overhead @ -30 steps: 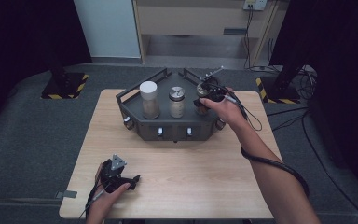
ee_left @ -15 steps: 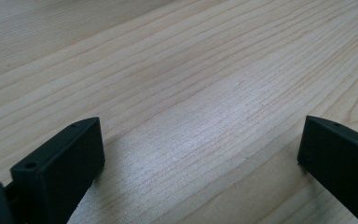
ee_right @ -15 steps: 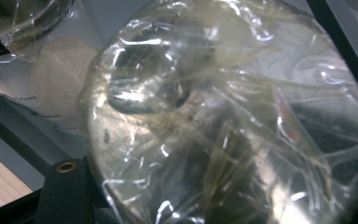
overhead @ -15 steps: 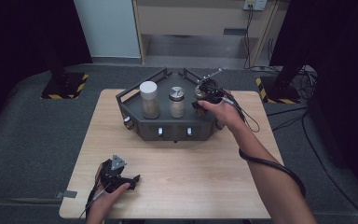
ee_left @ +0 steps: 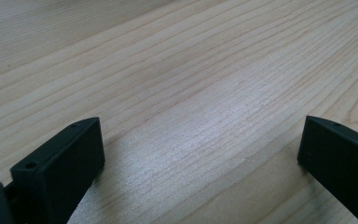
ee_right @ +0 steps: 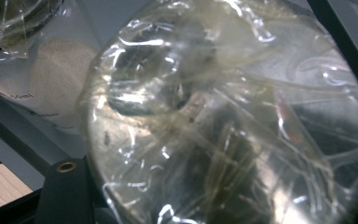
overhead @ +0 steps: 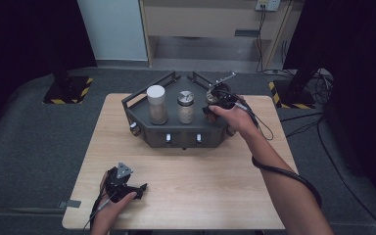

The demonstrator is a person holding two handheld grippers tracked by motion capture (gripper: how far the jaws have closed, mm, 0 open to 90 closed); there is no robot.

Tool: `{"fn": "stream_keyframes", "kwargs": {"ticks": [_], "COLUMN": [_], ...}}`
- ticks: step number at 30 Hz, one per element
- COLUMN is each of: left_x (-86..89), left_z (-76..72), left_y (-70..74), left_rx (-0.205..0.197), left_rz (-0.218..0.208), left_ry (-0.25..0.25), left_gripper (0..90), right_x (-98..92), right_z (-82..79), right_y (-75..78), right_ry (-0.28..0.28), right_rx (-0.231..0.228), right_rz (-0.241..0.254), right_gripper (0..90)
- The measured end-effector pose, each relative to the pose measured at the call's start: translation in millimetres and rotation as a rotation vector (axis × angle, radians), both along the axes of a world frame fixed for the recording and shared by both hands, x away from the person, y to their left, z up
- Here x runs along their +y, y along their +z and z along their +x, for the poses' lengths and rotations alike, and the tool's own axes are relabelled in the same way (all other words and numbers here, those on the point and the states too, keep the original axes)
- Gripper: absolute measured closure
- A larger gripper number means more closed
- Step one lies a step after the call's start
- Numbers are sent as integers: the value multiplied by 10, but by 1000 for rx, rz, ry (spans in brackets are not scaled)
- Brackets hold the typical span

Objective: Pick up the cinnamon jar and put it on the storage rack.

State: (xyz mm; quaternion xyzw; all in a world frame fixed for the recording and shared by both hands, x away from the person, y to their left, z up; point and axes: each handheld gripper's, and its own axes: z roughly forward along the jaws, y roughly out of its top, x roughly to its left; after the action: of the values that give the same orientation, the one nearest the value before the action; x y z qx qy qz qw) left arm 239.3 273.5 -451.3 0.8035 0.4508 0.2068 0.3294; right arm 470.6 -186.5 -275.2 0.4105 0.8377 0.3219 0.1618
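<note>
White-lidded jar (overhead: 156, 104), metal-lidded jar (overhead: 185, 106), wooden table (overhead: 210, 186), grey carpet (overhead: 34, 142)

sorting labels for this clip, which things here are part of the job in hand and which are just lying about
In the job:
- right tool, shut on the wrapped jar lid
- dark tray holding that jar

Lying about:
- white-lidded jar
- metal-lidded jar
- left tool, open, resting on the wooden table
</note>
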Motion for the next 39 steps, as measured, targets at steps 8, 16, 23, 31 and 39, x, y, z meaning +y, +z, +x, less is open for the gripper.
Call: {"fn": "stream_keyframes", "kwargs": {"ticks": [8, 16, 23, 31, 39], "left_x": [0, 0, -1, -1, -1], "left_z": [0, 0, -1, -1, -2], "left_y": [0, 0, 1, 1, -1], "left_rx": [0, 0, 0, 0, -1], "left_rz": [0, 0, 1, 1, 0], "left_ry": [0, 0, 0, 0, 1], "left_gripper": [0, 0, 0, 0, 0], "right_x": [6, 0, -19, -153, -280], "right_z": [1, -17, -112, -296, -501], "right_y": [-3, -3, 24, 100, 171], "right_ry": [-1, 8, 15, 27, 35], "right_rx": [-1, -17, -49, -80, -111], "right_rz": [-1, 14, 17, 39, 34], "right_gripper": [304, 221, 129, 84, 67]}}
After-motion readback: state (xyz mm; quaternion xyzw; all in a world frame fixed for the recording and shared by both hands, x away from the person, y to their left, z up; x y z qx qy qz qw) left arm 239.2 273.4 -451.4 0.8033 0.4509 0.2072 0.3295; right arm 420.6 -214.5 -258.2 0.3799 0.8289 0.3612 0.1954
